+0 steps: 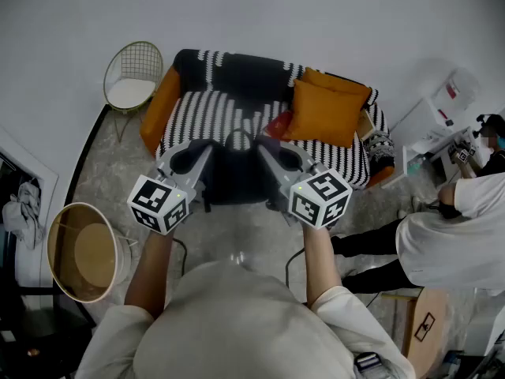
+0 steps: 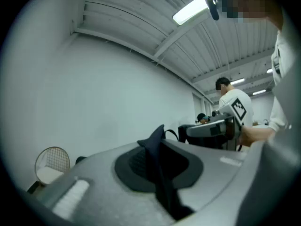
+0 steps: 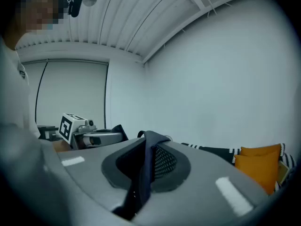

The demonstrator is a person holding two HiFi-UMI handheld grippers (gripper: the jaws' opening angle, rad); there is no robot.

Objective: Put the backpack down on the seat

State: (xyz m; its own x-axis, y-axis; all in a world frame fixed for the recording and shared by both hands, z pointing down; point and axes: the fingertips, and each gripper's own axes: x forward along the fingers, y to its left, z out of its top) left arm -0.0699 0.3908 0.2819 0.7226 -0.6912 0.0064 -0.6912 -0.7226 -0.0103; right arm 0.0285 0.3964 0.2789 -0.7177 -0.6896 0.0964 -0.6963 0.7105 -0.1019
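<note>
Left claw (image 1: 195, 161), right claw (image 1: 271, 158) each clamped on backpack (image 1: 234, 178), seemingly above striped sofa (image 1: 213, 115), orange cushions (image 1: 325, 114) behind

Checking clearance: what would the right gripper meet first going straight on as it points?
Past the backpack strap in the right gripper, probably the white wall; the sofa lies lower right. Depth is unclear.

Cool, even overhead light, soft shadows. A ceiling strip light (image 2: 190, 11) flares bright above the left gripper (image 2: 157, 149). Both gripper views bulge, corners black, near jaws blurry.
</note>
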